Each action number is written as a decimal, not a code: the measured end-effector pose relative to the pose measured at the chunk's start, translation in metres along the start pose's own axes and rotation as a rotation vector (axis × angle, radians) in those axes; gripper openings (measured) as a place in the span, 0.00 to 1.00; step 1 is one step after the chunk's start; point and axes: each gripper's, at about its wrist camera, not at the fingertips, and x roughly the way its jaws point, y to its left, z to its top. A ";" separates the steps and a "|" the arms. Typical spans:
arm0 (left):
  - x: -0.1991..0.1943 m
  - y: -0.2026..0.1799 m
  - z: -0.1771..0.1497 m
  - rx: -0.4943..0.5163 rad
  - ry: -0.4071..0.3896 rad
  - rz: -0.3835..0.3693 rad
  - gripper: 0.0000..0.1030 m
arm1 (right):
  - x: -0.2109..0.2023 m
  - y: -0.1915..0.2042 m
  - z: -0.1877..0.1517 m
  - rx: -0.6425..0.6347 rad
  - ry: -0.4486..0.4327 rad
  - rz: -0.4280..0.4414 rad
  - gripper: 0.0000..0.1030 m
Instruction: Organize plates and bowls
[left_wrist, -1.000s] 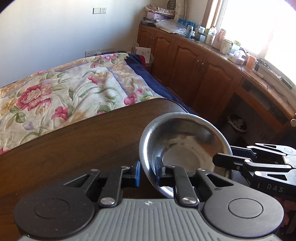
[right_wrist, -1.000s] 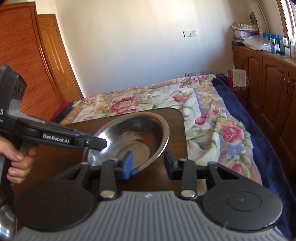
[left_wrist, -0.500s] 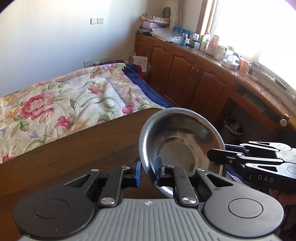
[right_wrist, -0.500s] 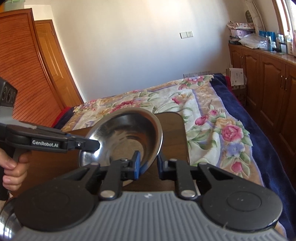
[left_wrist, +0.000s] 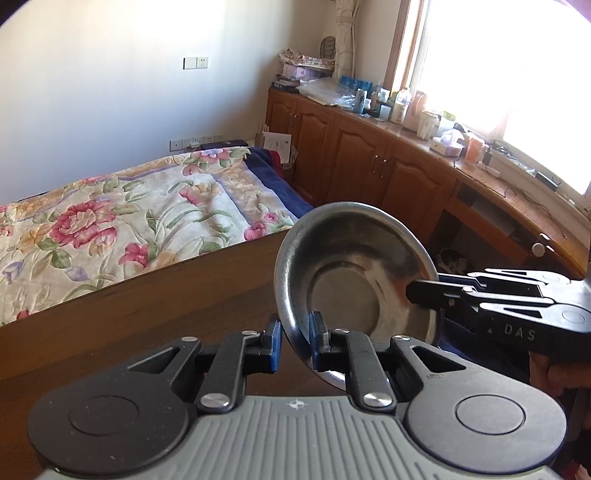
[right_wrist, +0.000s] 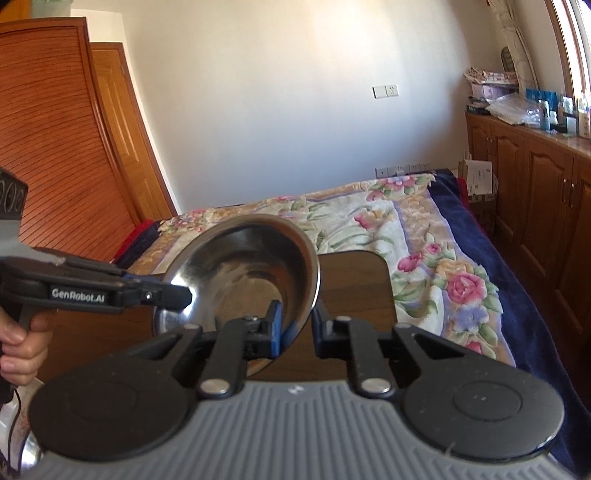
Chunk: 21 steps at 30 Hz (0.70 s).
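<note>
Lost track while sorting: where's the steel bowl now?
The steel bowl hangs tilted above the wooden table, its rim pinched by the left hand-held gripper and right hand-held gripper.

Glossy steel bowl, matt dark wood table, quilted floral cloth bedspread.

White letters "GenRobot.AI" run along the black side of the left gripper, seen from the right wrist. The right gripper, seen from the left wrist, carries "DAS" in pale letters on its black body.
</note>
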 end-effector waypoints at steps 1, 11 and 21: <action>-0.004 0.000 -0.002 0.001 -0.003 -0.001 0.17 | -0.002 0.002 0.000 -0.003 -0.002 0.002 0.16; -0.040 0.010 -0.020 -0.012 -0.034 -0.002 0.17 | -0.012 0.027 -0.001 -0.044 -0.007 0.021 0.15; -0.069 0.017 -0.040 -0.018 -0.062 0.008 0.17 | -0.023 0.056 -0.005 -0.085 -0.004 0.029 0.15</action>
